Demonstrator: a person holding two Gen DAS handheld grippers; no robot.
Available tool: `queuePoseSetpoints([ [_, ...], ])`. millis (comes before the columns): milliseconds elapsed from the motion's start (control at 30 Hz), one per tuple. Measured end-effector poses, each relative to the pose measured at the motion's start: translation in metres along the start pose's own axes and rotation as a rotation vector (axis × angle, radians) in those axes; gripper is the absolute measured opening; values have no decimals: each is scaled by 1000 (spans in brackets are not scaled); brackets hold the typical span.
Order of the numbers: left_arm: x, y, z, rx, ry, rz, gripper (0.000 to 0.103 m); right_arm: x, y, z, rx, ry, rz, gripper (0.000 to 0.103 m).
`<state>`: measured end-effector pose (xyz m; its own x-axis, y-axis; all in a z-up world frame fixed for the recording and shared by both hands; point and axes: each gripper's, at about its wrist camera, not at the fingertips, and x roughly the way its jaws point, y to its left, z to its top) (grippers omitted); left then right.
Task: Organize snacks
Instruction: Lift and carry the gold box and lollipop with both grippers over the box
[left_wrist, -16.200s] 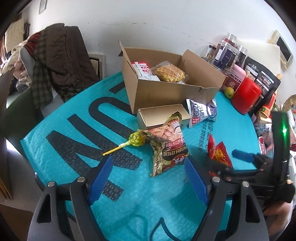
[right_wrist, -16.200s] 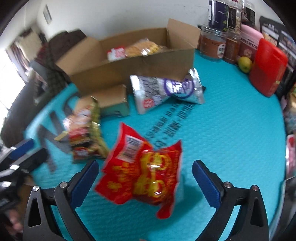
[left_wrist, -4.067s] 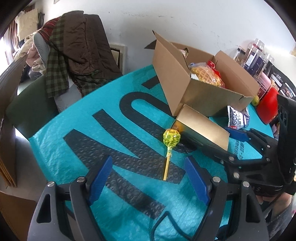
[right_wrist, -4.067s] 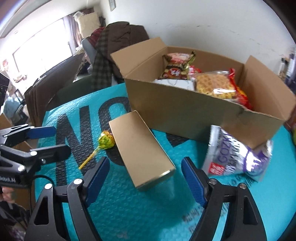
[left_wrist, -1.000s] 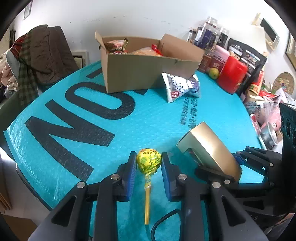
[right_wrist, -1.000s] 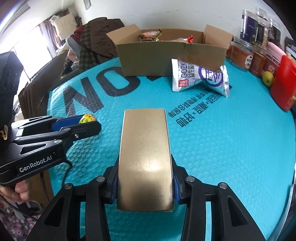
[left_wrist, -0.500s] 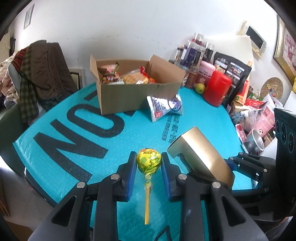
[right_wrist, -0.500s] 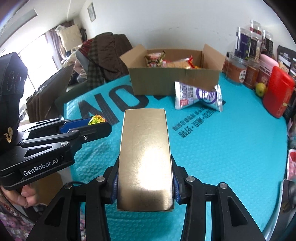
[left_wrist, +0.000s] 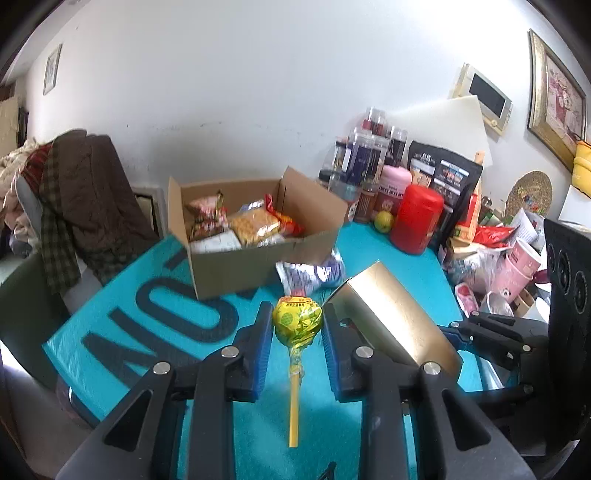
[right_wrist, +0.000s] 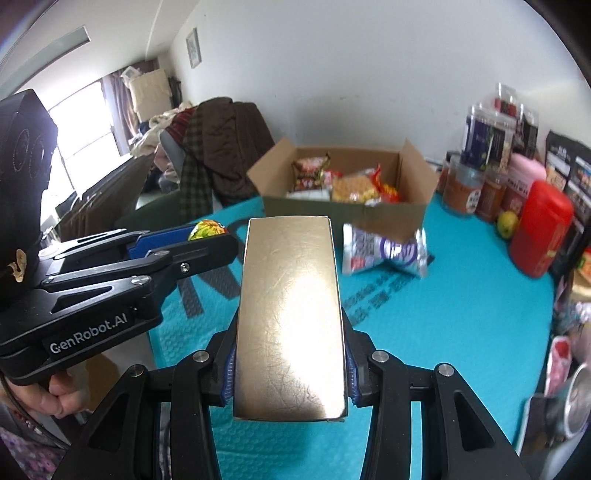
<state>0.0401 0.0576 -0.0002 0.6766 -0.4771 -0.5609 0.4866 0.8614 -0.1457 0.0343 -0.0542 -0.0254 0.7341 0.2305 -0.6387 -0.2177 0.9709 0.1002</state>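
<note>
My left gripper (left_wrist: 297, 323) is shut on a yellow-green lollipop (left_wrist: 296, 320), its yellow stick hanging down toward me. To its right the gold box (left_wrist: 391, 321) is held up in the air by my right gripper. In the right wrist view my right gripper (right_wrist: 290, 363) is shut on the gold box (right_wrist: 290, 314), which hides the fingertips. The left gripper (right_wrist: 207, 245) shows at the left with the lollipop (right_wrist: 207, 229) in its pads. An open cardboard box (left_wrist: 258, 258) (right_wrist: 388, 214) with several snack packs stands beyond. A white-purple snack bag (left_wrist: 314, 275) (right_wrist: 384, 253) lies in front of it.
The teal mat with black letters (left_wrist: 166, 314) covers the round table. A red canister (left_wrist: 415, 219), a green fruit (left_wrist: 384, 220), jars and dark pouches crowd the back right. Cups and bags (left_wrist: 517, 266) sit at the right edge. Coats on a chair (left_wrist: 85, 195) stand at the left.
Both grippers have risen from the mat with the lollipop and the gold box still held. The view has tilted up, so the cardboard box interior and the wall show more.
</note>
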Motion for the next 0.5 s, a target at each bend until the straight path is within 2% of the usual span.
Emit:
queuePoseSetpoints([
  [200,4,1,31,21,-44,-5,26,-5,-5,30,-27,-45,-7,44],
  [500,21,14,71,25,-93,4,26,9,-18,76,-55,-87,-17,44],
])
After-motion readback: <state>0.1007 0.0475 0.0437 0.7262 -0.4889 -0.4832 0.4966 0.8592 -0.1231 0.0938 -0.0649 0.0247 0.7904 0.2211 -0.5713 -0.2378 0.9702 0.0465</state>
